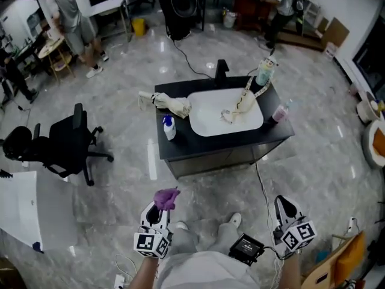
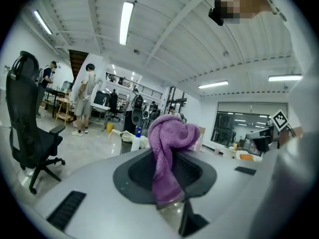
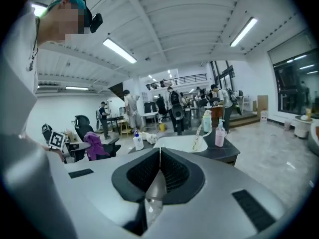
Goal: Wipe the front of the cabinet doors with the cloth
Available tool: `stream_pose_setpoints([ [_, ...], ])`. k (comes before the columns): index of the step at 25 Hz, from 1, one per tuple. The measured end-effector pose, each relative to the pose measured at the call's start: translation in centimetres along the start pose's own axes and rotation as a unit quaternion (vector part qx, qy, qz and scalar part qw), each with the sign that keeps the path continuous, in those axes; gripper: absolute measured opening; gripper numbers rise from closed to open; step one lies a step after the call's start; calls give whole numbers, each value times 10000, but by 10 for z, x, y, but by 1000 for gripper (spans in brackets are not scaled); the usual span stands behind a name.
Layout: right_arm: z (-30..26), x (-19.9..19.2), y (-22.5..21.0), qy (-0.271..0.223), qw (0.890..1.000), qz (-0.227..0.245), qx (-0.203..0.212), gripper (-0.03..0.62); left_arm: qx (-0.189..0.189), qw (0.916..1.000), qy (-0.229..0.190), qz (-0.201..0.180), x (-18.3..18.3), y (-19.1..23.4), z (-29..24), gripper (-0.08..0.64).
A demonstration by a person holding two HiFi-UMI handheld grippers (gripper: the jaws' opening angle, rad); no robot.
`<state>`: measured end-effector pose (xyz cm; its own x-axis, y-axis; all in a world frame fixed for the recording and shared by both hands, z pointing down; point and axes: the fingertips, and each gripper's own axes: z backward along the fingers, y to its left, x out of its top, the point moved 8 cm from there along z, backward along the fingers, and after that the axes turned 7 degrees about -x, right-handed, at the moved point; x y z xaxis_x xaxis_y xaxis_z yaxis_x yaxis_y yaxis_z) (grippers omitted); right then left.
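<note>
Purple cloth (image 1: 166,198) in forward-pointing left claw (image 1: 159,212)

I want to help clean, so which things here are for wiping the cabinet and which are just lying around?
For the job: purple cloth, left gripper holding it, cabinet doors.
Just lying about: pink bottle, green bottle, office chair.

Bright ceiling tubes (image 2: 126,21), fisheye-warped edges

open floor (image 1: 210,200) before cabinet (image 1: 228,159), office chair (image 1: 65,144) left
</note>
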<state>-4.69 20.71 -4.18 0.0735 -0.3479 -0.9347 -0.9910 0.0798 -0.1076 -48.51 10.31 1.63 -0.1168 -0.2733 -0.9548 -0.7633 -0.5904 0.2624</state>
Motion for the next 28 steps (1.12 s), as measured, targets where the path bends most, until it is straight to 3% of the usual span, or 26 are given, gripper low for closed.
stream_pose_setpoints([
  [5, 70, 40, 33, -407, 9983, -261, -329, 29, -450, 9987, -233, -27, 56, -11, 29, 83],
  [11, 122, 40, 65, -437, 9946, -811, -475, 29, -697, 9966, -395, -177, 95, -6, 36, 83],
  [16, 121, 49, 78, -831, 9894, -1180, -153, 29, -659, 9944, -804, -209, 116, -28, 51, 83],
  [20, 108, 57, 93, -1122, 9832, -1302, 607, 29, -497, 9936, -995, -198, 120, -62, 83, 83],
  [24, 110, 63, 97, -1433, 9736, -1393, 1103, 29, -239, 9937, -1089, 150, 109, -105, 113, 83],
  [28, 115, 56, 98, -1467, 9695, -1251, 1516, 29, 63, 9940, -1088, 21, 103, -147, 142, 83],
])
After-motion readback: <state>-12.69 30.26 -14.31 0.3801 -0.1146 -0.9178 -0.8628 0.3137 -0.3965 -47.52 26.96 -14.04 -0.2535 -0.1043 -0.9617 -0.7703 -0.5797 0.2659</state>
